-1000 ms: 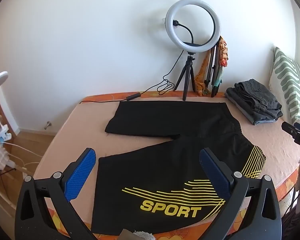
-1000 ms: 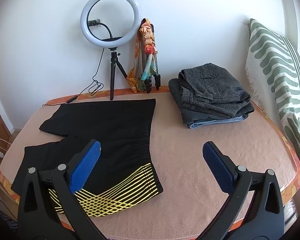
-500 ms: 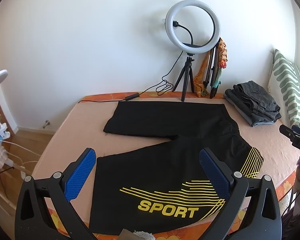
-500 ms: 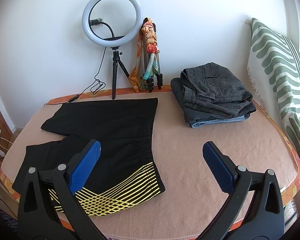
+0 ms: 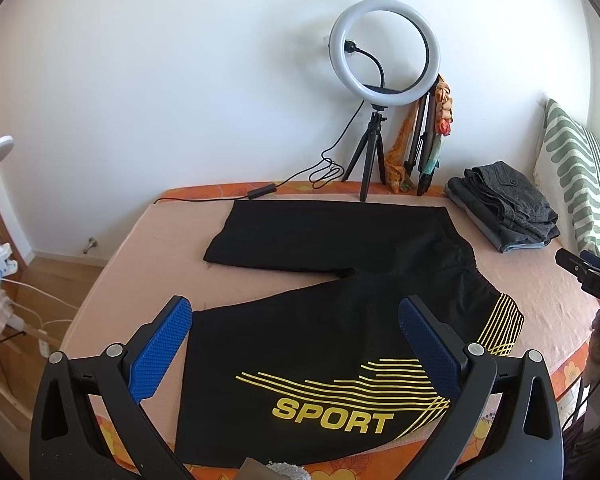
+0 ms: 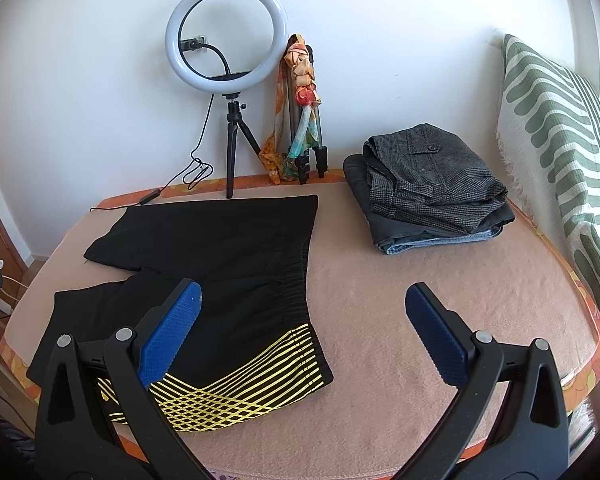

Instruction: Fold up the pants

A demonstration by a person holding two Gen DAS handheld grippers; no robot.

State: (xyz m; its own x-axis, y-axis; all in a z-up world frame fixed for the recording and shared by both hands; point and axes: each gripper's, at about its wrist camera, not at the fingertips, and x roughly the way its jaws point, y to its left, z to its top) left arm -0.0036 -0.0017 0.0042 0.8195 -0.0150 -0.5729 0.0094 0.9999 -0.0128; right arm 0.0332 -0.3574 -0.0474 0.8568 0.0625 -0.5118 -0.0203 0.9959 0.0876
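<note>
Black sport shorts [image 5: 320, 292] with yellow stripes and the word SPORT lie spread flat on the pink bed cover, legs pointing left, waistband to the right. They also show in the right wrist view [image 6: 220, 272]. My left gripper [image 5: 296, 340] is open and empty, held above the near leg. My right gripper [image 6: 304, 328] is open and empty, held above the waistband's striped near corner. The tip of the right gripper [image 5: 588, 272] shows at the right edge of the left wrist view.
A stack of folded grey trousers and jeans [image 6: 432, 188] lies at the back right. A ring light on a tripod [image 6: 228, 72] and a scarf-wrapped tripod [image 6: 300, 108] stand against the wall. A striped green pillow [image 6: 560, 140] leans at the right. The bed cover [image 6: 420, 280] lies bare right of the shorts.
Both grippers have drawn back and risen slightly, so the shorts sit a little farther off in both views. Nothing was grasped and the shorts have not moved.
</note>
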